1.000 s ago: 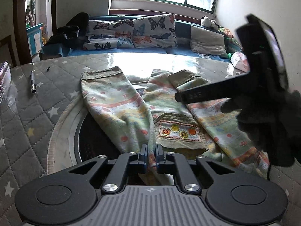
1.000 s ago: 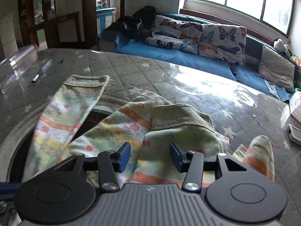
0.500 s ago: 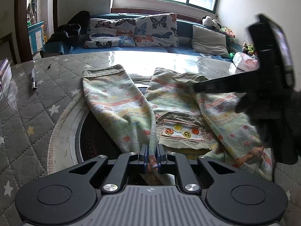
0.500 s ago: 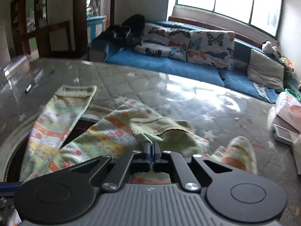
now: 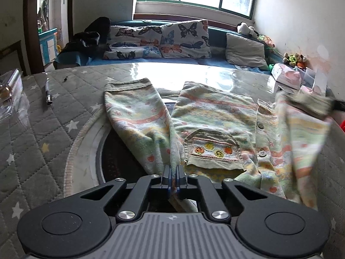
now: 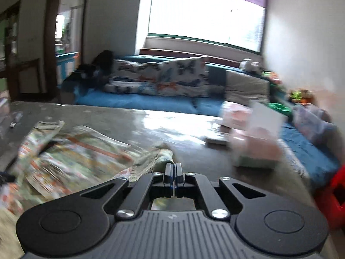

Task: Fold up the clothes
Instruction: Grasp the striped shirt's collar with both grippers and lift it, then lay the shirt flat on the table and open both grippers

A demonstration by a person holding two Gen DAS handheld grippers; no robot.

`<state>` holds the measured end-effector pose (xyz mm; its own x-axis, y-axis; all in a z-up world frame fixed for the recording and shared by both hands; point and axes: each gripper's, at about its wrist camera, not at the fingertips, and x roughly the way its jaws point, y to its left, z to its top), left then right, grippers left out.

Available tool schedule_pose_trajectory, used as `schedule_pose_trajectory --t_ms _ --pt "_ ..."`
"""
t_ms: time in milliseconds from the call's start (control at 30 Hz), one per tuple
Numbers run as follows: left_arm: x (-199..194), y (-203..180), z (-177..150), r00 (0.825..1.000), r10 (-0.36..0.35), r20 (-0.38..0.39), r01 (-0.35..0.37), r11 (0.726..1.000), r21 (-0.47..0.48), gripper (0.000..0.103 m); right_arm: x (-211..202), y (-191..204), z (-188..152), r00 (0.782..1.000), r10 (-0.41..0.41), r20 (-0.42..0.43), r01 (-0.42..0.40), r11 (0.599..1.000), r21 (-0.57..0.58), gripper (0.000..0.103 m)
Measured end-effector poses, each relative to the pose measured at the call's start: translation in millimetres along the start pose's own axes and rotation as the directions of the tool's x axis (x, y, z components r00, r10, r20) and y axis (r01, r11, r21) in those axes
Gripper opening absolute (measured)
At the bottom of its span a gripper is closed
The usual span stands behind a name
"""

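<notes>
Plainly, the left gripper (image 5: 172,173) had its jaws pinched shut on the near hem of the cardigan (image 5: 215,125), low in the centre of the left wrist view, where a ridge of cloth ran straight up from the fingertips. The right gripper (image 6: 173,170) was likewise clamped on cloth, a greenish ribbed cuff bunched just ahead of its tips at the centre of the right wrist view (that view was smeared with motion, so finer detail could not be made out). At the right edge of the left wrist view the right sleeve (image 5: 306,133) hung lifted off the table (image 5: 32,129), its cuff blurred in the upper right. The step in hand looked to be spreading that sleeve outward; to do it well, I judged the left grip should stay as the anchor while the right drew the sleeve taut and level, without dragging the body sideways off its flat lie. The garment lay front-up across the middle of the frame, buttons and the embroidered pocket (image 5: 213,151) showing, its long axis running from the near hem at bottom centre away toward the sofa (image 5: 151,61) at the top. The left sleeve (image 5: 133,118) lay flat, angled toward the upper left, cuff farthest from the camera. A pen (image 5: 48,92) rested well apart at the left.
</notes>
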<state>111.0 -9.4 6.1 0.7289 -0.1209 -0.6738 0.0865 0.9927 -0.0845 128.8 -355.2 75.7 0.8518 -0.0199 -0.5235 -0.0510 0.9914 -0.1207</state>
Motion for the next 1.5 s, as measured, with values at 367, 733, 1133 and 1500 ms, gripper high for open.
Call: schedule_pose_trajectory --t_ms 367,733,1133,1500 --pt "-46.8 17.2 -33.3 0.999 0.036 -0.004 -0.036 0.999 -0.039 0.001 -61.9 -78.5 -75.3 0.983 -0.163 -0.086 0.175 0.973 0.148 0.001" --pt "-95.7 6.4 -83.1 0.997 -0.031 -0.073 0.029 0.999 -0.034 0.006 -89.4 -117.4 -137.8 0.955 -0.205 -0.215 0.260 0.928 0.267 0.010" --pt "-122.5 4.1 -70.7 1.000 -0.025 -0.003 0.025 0.999 0.033 0.047 -80.2 -83.6 -130.3 0.960 -0.212 -0.181 0.230 0.970 0.084 0.056" --pt "-112.7 -2.0 -55.5 1.000 0.013 0.009 -0.013 0.999 0.040 0.058 -53.0 -80.9 -119.9 0.975 -0.160 -0.155 0.169 0.984 0.047 0.074"
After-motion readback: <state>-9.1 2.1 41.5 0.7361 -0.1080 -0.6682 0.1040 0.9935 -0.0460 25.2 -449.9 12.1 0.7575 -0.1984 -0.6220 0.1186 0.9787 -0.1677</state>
